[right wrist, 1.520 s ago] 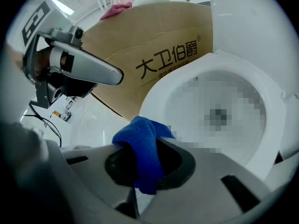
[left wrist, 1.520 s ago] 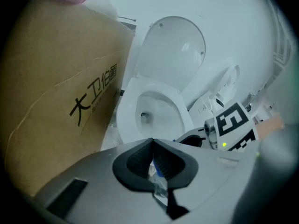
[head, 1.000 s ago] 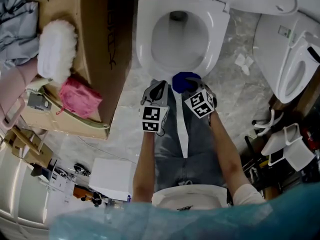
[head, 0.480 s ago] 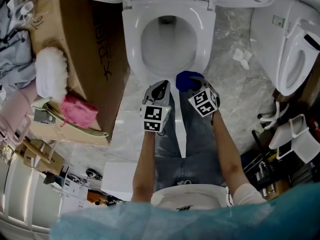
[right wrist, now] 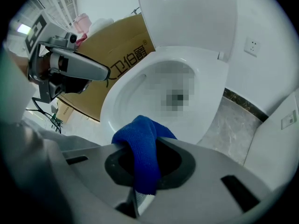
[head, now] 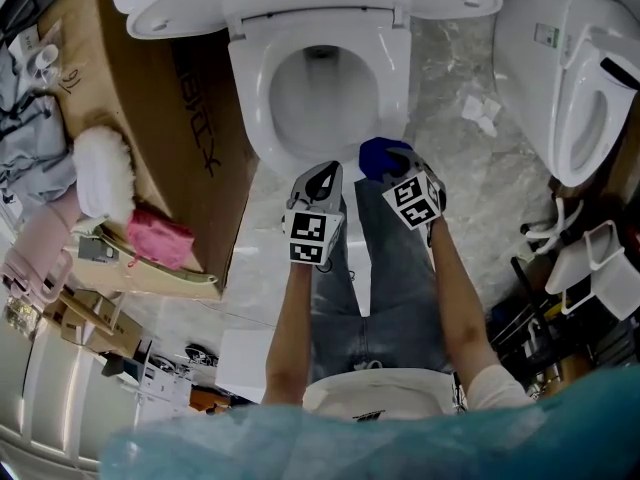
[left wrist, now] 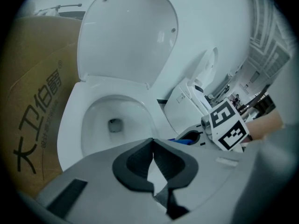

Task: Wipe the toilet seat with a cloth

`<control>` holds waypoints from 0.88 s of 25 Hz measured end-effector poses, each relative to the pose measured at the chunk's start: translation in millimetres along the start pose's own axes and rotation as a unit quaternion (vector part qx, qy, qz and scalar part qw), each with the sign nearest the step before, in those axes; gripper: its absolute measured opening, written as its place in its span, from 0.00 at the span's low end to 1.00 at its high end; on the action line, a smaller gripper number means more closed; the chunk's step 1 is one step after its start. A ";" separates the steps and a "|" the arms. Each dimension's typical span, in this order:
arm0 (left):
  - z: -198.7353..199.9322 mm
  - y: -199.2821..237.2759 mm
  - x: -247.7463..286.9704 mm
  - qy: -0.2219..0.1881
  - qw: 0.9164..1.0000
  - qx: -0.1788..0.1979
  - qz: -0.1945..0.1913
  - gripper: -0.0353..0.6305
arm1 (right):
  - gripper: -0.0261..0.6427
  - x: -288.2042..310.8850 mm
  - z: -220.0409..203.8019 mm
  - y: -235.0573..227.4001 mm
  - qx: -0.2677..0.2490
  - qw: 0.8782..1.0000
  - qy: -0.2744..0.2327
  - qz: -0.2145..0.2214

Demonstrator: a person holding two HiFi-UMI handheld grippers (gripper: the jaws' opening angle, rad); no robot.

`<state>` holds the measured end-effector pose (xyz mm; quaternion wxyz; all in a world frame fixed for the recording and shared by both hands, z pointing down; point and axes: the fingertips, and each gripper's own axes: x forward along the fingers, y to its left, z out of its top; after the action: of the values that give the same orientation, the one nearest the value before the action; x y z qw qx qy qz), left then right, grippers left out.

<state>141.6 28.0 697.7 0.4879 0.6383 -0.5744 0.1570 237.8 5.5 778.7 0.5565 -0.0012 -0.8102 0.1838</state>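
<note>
My right tongs are clenched on a soft blue terry cloth, which bunches up out of the jaws in a thick fold, with one tail hanging down between them. In the head view the cloth shows as a dark blue lump at the centre of the frame, just below the front rim of the white oval toilet seat. I cannot tell whether it touches the plastic yet. My left tongs are closed tip to tip on nothing and hang beside the right pair, lower centre in the head view. The cloth looks light and limp to me, with no stiffness of its own, so I expect it to go only where the jaws press it and to drag and roll on the rim. Gripped by the middle of the fold as it is now, it gives me a padded wad out front to rub with, which I judge better than holding a corner. The seat looks hard, glossy and probably slick, so I think the wad should slide easily if I press flat. The white raised lid stands open at the top of the frame, and a brown cardboard box sits close on the seat's left.
</note>
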 end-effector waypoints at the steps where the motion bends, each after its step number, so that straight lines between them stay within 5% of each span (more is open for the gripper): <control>1: 2.3 -1.4 1.7 0.000 1.000 0.001 -0.001 0.07 | 0.08 -1.3 0.4 -3.7 0.000 1.000 0.000 -0.001; 22: 47.6 -12.5 26.1 -0.009 1.000 0.006 0.004 0.07 | 0.08 -15.2 41.5 -87.4 -0.007 0.999 -0.025 -0.028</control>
<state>143.2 -27.1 689.4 0.4784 0.6403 -0.5802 0.1564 223.9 -91.5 778.2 0.5412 0.0218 -0.8248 0.1624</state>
